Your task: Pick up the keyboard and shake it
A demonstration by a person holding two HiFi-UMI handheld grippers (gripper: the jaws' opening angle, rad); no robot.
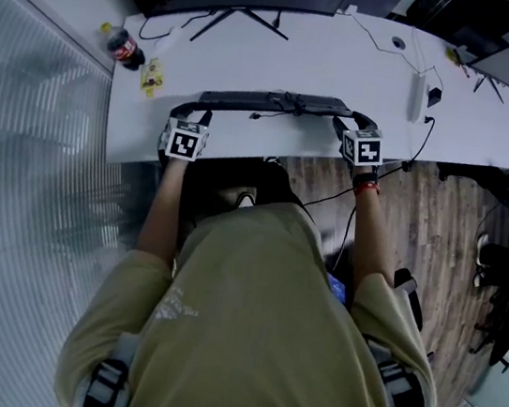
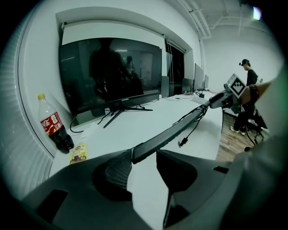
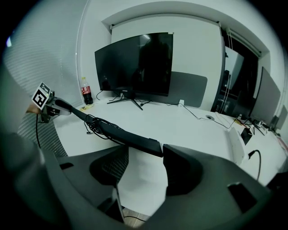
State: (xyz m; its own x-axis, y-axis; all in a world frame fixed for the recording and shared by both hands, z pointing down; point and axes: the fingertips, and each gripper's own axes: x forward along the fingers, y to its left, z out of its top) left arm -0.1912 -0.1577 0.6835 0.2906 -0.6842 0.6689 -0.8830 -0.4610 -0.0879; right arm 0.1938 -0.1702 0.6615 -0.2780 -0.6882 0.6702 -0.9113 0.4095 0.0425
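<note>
A long black keyboard [image 1: 274, 103] hangs level above the white desk [image 1: 352, 61], held by its two ends. My left gripper [image 1: 197, 112] is shut on its left end, and my right gripper [image 1: 349, 127] is shut on its right end. In the left gripper view the keyboard [image 2: 180, 128] runs away from the left gripper [image 2: 144, 155] with its jaws pressed on the near end. A tangled cable with its plug [image 2: 183, 143] dangles beneath it. In the right gripper view the keyboard [image 3: 117, 132] reaches leftward from the right gripper [image 3: 145, 150].
A large dark monitor [image 3: 135, 65] on a spread-leg stand sits at the back of the desk. A cola bottle [image 1: 124, 46] and a yellow packet [image 1: 151, 76] lie at the desk's left end. A white power strip [image 1: 417, 97] lies to the right. A person [image 2: 246, 74] stands beyond the desk.
</note>
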